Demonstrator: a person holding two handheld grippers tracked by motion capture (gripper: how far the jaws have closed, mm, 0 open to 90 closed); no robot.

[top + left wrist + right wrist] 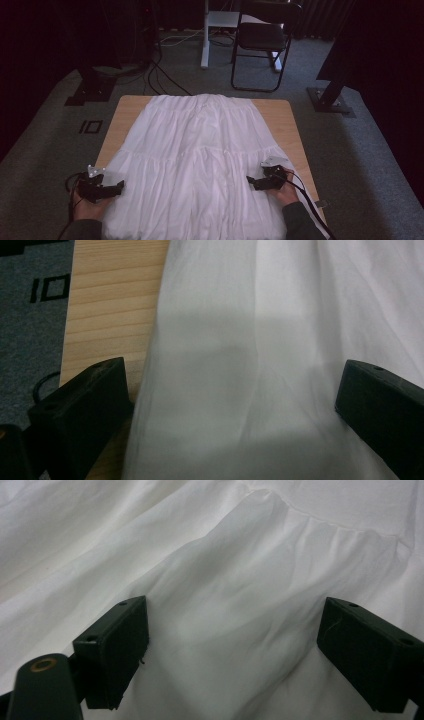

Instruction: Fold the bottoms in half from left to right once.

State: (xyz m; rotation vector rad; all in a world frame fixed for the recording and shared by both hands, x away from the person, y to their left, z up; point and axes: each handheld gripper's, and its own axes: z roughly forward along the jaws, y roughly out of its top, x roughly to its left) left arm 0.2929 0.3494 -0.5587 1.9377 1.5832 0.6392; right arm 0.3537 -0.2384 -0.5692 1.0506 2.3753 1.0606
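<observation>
A white skirt (200,150) lies spread across the wooden counter (127,107), filling mid-frame. Left gripper (119,187) and right gripper (251,182) hover at its lower corners, fingers released; pinching both hem edges evenly should keep it smooth.

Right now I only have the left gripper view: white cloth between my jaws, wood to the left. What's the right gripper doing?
Observer: The right gripper sits over the white skirt near its right edge, jaws open.
Operator: Cloth pinched there?
Observer: No. In the right gripper view the fabric lies between the fingers, not clamped.
Operator: How is the skirt laid out?
Observer: Spread flat along the wooden table, narrow end far from you, wide hem by your hands.
</observation>
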